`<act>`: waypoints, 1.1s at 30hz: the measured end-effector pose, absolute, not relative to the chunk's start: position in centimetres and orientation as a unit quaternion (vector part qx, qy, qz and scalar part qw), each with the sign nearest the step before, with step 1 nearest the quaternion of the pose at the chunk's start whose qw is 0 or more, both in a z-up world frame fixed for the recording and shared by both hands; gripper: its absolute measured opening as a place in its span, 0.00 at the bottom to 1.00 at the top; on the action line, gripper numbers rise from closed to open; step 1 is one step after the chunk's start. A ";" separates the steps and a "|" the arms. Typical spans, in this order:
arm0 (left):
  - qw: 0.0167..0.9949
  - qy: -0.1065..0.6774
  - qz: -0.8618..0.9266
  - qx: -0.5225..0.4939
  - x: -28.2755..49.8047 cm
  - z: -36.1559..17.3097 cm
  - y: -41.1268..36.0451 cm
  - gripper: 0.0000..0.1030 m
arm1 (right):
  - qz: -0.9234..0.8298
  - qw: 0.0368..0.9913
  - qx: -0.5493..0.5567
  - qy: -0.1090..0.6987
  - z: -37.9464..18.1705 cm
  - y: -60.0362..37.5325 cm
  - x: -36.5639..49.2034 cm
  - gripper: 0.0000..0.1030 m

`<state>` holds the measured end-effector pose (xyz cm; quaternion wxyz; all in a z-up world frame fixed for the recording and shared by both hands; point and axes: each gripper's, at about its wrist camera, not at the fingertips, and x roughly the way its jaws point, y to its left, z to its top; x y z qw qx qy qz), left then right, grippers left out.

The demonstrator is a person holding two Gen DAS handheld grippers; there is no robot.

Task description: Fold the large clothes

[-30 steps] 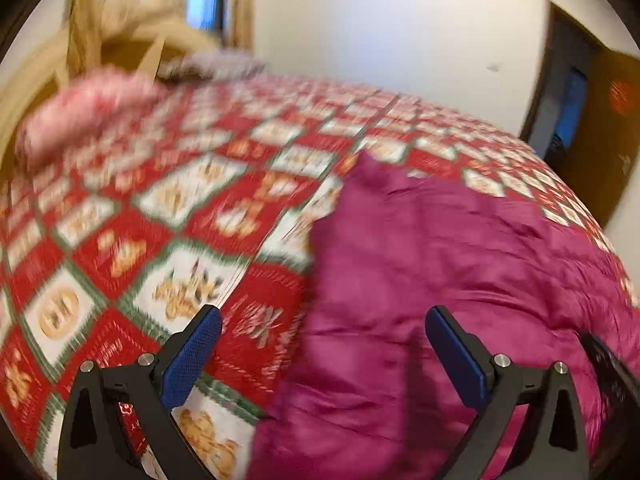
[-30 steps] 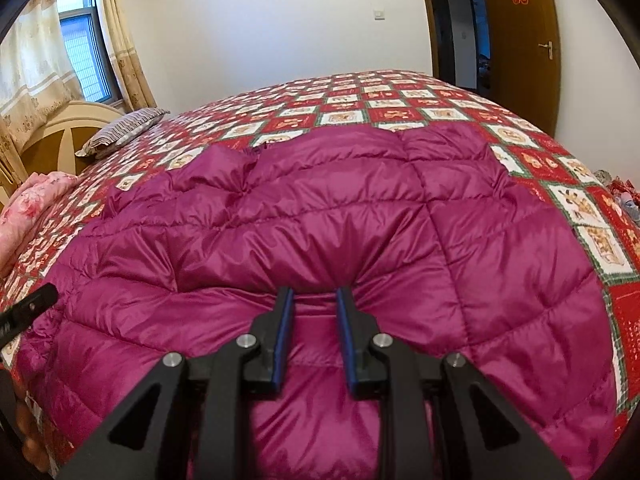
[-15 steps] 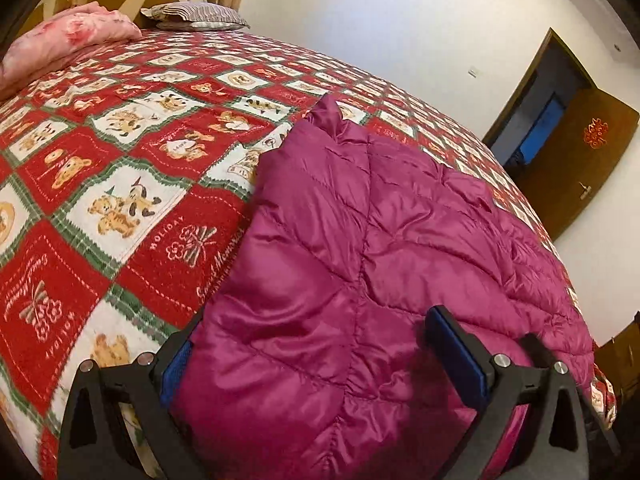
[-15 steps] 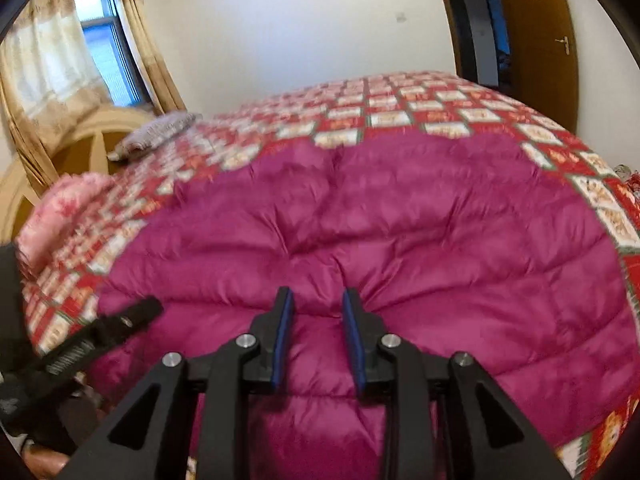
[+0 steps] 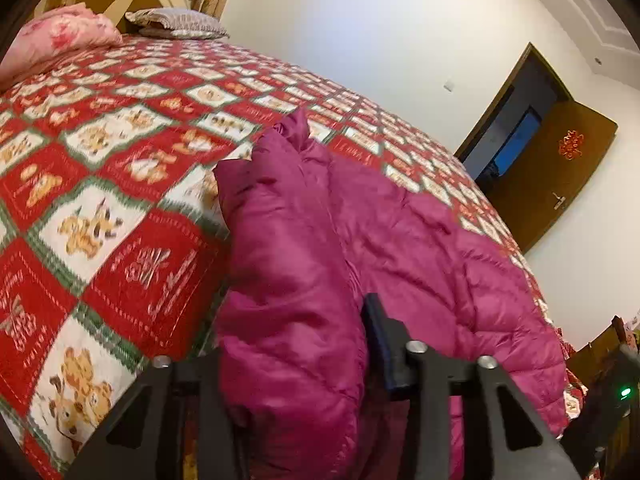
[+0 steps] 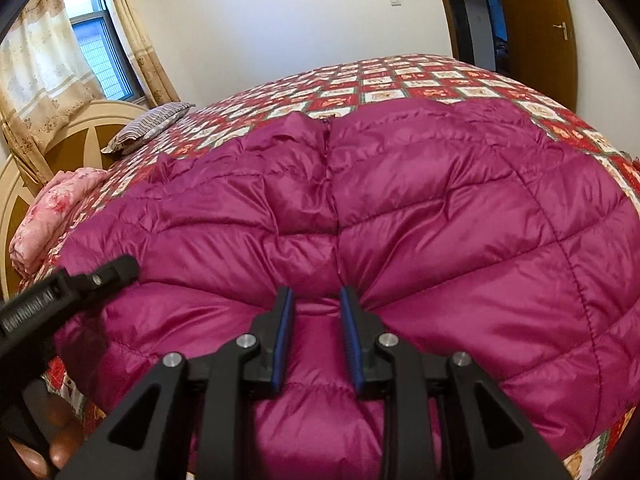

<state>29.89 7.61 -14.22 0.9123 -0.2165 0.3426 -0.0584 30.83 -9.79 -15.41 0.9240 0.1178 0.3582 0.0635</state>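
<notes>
Both tongs sit at the near edge of the bed, working on the quilted magenta jacket that lies spread over the red patchwork bedspread.

On the left, the left gripper is closing its jaws round a thick bunched roll of the jacket's left edge; padded fabric fills the gap and bulges up between the jaws. One jaw is hidden behind the roll, so how firmly it bites cannot be told for sure, though the cloth looks pinched. Further left and far off, a pink quilt and a striped pillow lie by the headboard, well apart from the jacket.

To the right, the right gripper is clenched on a fold of the near hem close to the jacket's centre seam; creases fan out from its blue pads, which suggests a tight hold. In that view the left tong's black body reaches in from the left, beside the jacket's left side.

My reading is that the step in hand is gripping the near edge at two points, ready for a first fold. The next move likely calls for lifting both holds together and carrying the near edge towards the far collar, keeping the slippery, puffy layers from sliding out.
</notes>
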 end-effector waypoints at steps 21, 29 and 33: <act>0.942 0.245 -0.229 -0.032 27.9 -6.3 -4.7 0.25 | 0.088 0.910 0.185 0.361 -15.6 -12.8 31.1 0.16; 0.931 0.256 -0.260 0.001 27.9 -7.1 -7.6 0.25 | 0.092 0.915 0.197 0.339 -13.9 -17.4 28.4 0.14; 0.924 0.268 -0.271 0.020 27.7 -7.8 -9.6 0.25 | 0.051 0.927 0.187 0.320 -12.7 -20.8 26.1 0.15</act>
